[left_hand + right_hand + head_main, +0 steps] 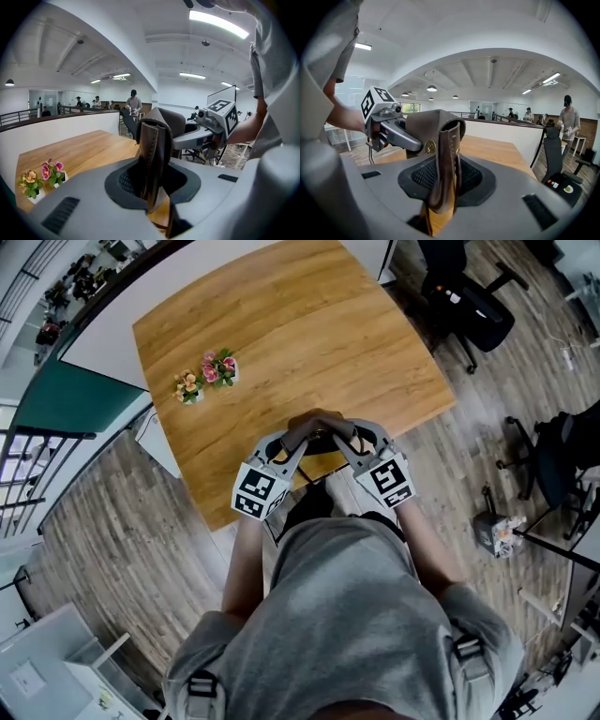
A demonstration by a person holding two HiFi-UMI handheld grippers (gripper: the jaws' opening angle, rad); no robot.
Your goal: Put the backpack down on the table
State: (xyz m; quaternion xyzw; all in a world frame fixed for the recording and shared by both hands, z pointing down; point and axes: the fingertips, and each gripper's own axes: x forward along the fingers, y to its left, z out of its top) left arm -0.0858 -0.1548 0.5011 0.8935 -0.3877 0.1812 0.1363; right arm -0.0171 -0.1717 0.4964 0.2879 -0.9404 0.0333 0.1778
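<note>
The backpack hangs at the near edge of the wooden table, its dark body low between my arms. Its brown leather top strap arches between both grippers. My left gripper is shut on the strap's left end, and the leather stands pinched between its pads. My right gripper is shut on the right end, where the strap with a brass stud runs through the pads. Each gripper view shows the other gripper close by: the right gripper and the left gripper.
Two small pots of flowers stand on the table's left part. Black office chairs are on the floor to the right, with another chair and cables beyond. A railing runs along the left.
</note>
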